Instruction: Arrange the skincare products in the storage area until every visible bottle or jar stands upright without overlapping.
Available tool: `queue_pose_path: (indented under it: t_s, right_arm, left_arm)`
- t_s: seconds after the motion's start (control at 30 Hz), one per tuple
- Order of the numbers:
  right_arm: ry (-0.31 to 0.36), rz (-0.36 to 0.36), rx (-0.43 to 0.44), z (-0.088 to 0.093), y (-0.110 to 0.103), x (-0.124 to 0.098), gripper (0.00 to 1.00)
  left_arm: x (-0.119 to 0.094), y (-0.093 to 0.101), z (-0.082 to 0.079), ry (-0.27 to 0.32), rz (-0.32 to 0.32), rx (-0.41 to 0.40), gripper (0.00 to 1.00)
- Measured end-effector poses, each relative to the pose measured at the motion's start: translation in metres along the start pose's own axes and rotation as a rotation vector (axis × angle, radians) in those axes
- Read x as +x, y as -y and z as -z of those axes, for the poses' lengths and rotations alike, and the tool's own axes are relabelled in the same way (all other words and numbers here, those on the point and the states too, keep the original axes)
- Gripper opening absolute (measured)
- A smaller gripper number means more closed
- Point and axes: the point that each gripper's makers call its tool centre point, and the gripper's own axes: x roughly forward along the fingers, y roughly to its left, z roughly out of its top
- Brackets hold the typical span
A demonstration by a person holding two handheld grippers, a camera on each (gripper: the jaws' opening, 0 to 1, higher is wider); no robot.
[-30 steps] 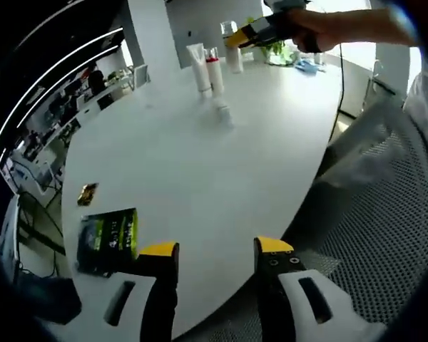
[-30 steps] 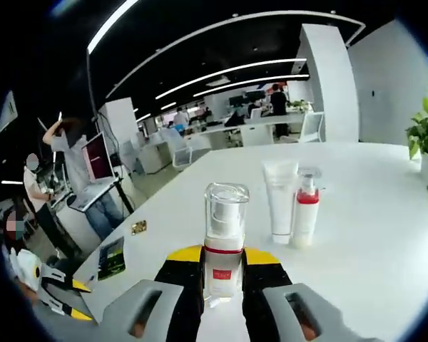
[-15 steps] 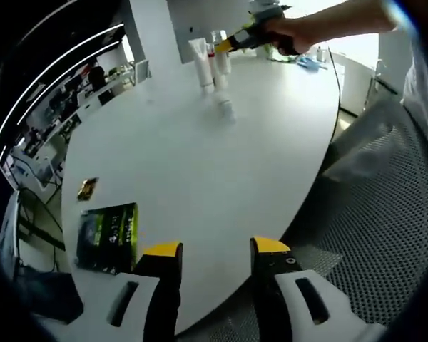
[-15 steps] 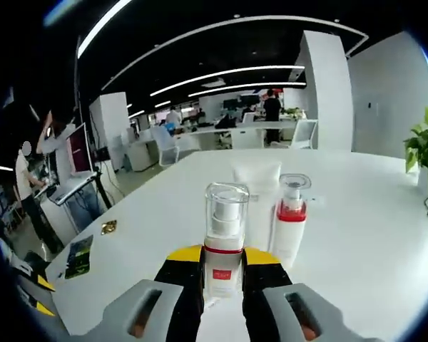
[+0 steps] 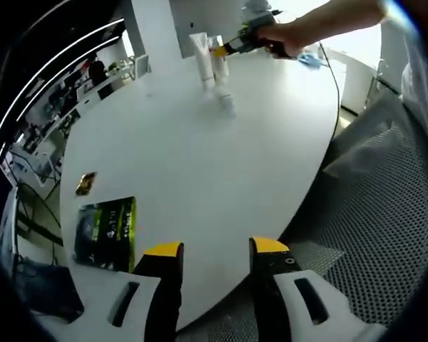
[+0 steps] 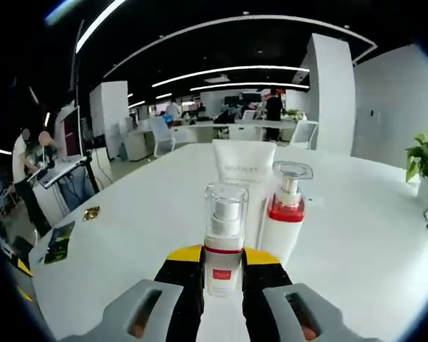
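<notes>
Centre frame, right gripper view: right gripper [image 6: 222, 274] clamped on clear-capped pump bottle [image 6: 225, 239], upright, near red-collared bottle [image 6: 283, 214] and white tube [image 6: 242, 182]. Left gripper [image 5: 212, 249] jaws apart, holding nothing. Risk: crowding topples neighbours.

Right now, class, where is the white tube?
In the right gripper view the white tube stands upright on the table, just behind the clear-capped bottle held in the right gripper and beside the red-collared pump bottle.

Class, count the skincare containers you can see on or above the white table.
4. A pump bottle in the right gripper, a tube and red-collared pump just behind, a small one lying alone. More may be hidden.
</notes>
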Motion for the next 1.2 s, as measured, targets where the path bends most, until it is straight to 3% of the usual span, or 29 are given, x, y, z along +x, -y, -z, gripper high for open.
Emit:
queue_pose_path:
  t_s: [0.47, 0.77, 1.03, 1.2]
  right_arm:
    - [-0.008, 0.019, -0.053, 0.017, 0.002, 0.029, 0.12]
    - [-0.008, 0.059, -0.063, 0.030, 0.012, 0.031, 0.12]
    - [0.038, 0.070, -0.056, 0.029, 0.007, 0.023, 0.13]
    - [0.046, 0.089, -0.015, 0.033, 0.008, 0.025, 0.12]
  left_arm:
    - [0.002, 0.001, 0.005, -0.028, 0.010, -0.004, 0.33]
    - [0.002, 0.001, 0.006, -0.032, 0.012, -0.009, 0.33]
    - [0.003, 0.003, 0.008, -0.042, 0.020, -0.004, 0.33]
    - [0.004, 0.003, 0.009, -0.049, 0.021, 0.000, 0.32]
